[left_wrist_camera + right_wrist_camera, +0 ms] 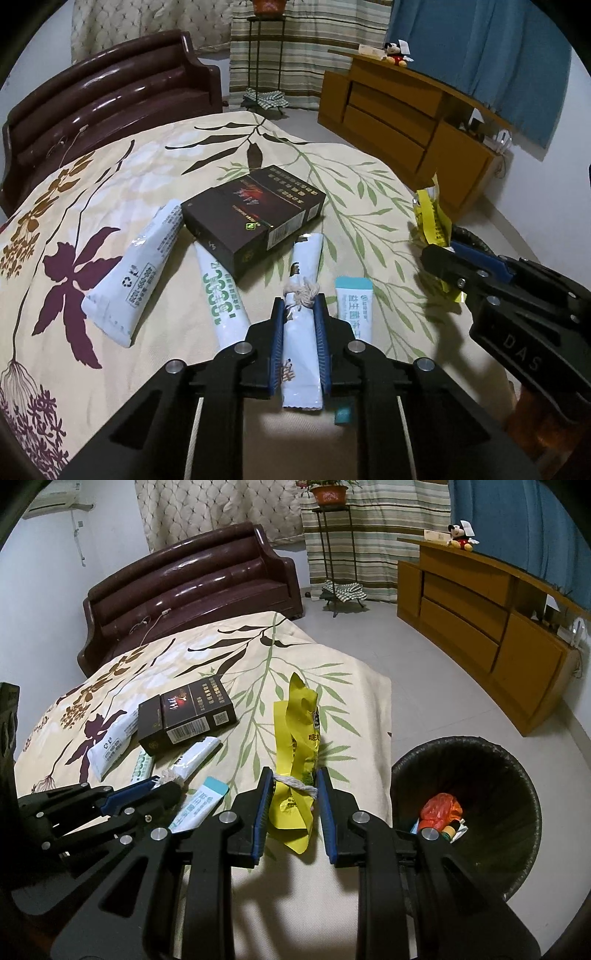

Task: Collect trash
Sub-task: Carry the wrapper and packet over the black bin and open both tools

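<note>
A home bedroom: a bed with padded headboard, curtains and wooden dresser.

Two wrist fisheye views, both tilted down over the bed

The bed is seen from close above by the left wrist camera, along its own left gripper, with the right gripper caught at the right edge. The same bed is seen by the right wrist camera from further right, along its gripper, so that the trash bin on the floor is taken in, and the left gripper enters at lower left. Shared by both views are the dark box, the headboard, the wooden cabinet and the curtains
</note>
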`<control>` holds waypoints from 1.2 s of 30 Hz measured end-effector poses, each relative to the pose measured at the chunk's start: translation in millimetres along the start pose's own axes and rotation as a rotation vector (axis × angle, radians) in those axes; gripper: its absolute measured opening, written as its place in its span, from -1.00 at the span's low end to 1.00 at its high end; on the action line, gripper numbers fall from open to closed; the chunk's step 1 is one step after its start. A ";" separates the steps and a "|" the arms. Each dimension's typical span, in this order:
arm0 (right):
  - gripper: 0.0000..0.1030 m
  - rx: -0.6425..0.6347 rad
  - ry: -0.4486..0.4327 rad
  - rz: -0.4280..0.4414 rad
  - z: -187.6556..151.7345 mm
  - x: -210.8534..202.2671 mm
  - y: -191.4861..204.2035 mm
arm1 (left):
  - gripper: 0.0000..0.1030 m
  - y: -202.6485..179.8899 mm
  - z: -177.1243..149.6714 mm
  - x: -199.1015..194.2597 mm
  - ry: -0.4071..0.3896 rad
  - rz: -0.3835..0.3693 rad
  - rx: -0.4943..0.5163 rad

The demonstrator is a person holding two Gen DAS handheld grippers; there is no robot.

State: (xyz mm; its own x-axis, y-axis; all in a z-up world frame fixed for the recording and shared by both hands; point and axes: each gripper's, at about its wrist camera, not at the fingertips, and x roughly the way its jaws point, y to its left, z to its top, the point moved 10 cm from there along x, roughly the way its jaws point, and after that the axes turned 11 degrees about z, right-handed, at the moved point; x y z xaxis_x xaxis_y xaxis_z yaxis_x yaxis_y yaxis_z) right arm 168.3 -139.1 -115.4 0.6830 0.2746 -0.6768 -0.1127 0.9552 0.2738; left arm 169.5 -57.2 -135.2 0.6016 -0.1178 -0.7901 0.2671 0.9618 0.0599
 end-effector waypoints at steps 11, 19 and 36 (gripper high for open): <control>-0.54 -0.009 -0.035 -0.025 -1.3 -19.8 -6.8 | -0.67 8.4 11.2 -31.6 -0.091 0.010 -0.069; -0.54 0.009 -0.067 -0.085 -2.8 -43.4 -34.5 | -0.67 -10.4 20.5 -49.2 -0.139 -0.011 -0.084; -0.54 0.055 -0.104 -0.238 -10.8 -80.3 -129.2 | -0.67 -111.6 36.5 -25.7 -0.134 -0.069 -0.017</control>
State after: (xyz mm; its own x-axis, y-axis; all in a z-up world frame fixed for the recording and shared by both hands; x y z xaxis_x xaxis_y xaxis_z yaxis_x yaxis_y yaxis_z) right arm 120.3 -283.3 -103.8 0.7565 0.0275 -0.6534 0.0976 0.9832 0.1543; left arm 151.7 -170.5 -99.3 0.6776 -0.2150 -0.7033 0.2993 0.9541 -0.0033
